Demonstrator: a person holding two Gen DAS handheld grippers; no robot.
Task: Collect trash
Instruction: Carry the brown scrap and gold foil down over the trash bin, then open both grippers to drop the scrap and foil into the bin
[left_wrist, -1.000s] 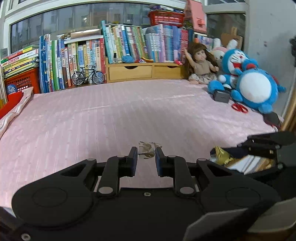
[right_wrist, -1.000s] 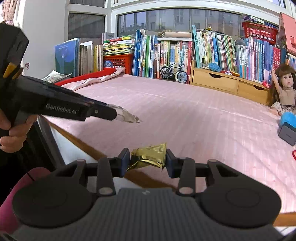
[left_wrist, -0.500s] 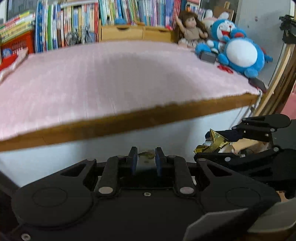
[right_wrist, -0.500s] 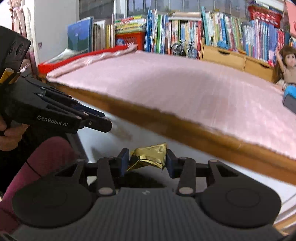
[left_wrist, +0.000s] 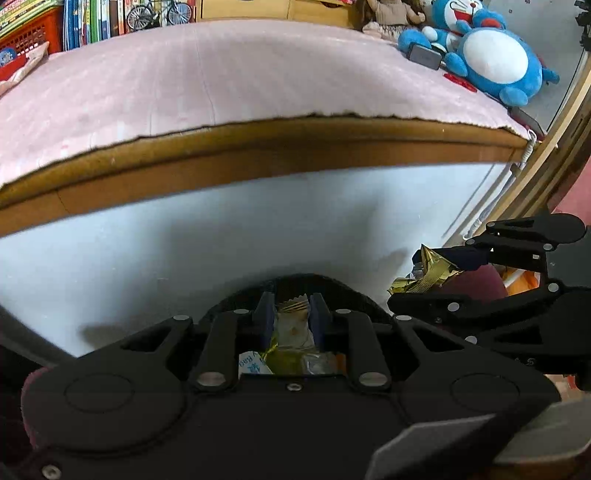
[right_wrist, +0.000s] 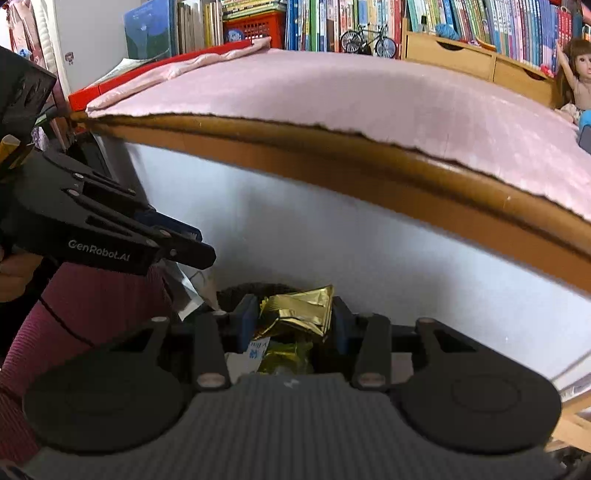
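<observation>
My left gripper (left_wrist: 291, 304) is shut on a clear crinkled wrapper (left_wrist: 293, 325) with a gold-toothed top edge. It hangs over a dark round bin (left_wrist: 314, 279) that holds gold foil and a white sachet. My right gripper (right_wrist: 293, 308) is shut on a crumpled gold foil wrapper (right_wrist: 299, 308) above the same bin (right_wrist: 266, 288). In the left wrist view the right gripper (left_wrist: 424, 277) shows at the right with the gold wrapper (left_wrist: 430, 271) in its tips. In the right wrist view the left gripper (right_wrist: 199, 258) comes in from the left, the clear wrapper (right_wrist: 192, 291) dangling from it.
The bed with a pink cover (left_wrist: 221, 85) has a wooden edge (left_wrist: 295, 155) and a white side panel (left_wrist: 221, 229) just behind the bin. Books, a doll (right_wrist: 574, 70) and blue plush toys (left_wrist: 495, 55) line its far side. A maroon trouser leg (right_wrist: 85, 306) is at the left.
Both grippers have come down from over the bed top to below its edge and tilted downward, each still carrying its wrapper. The bin has come into view under them.
</observation>
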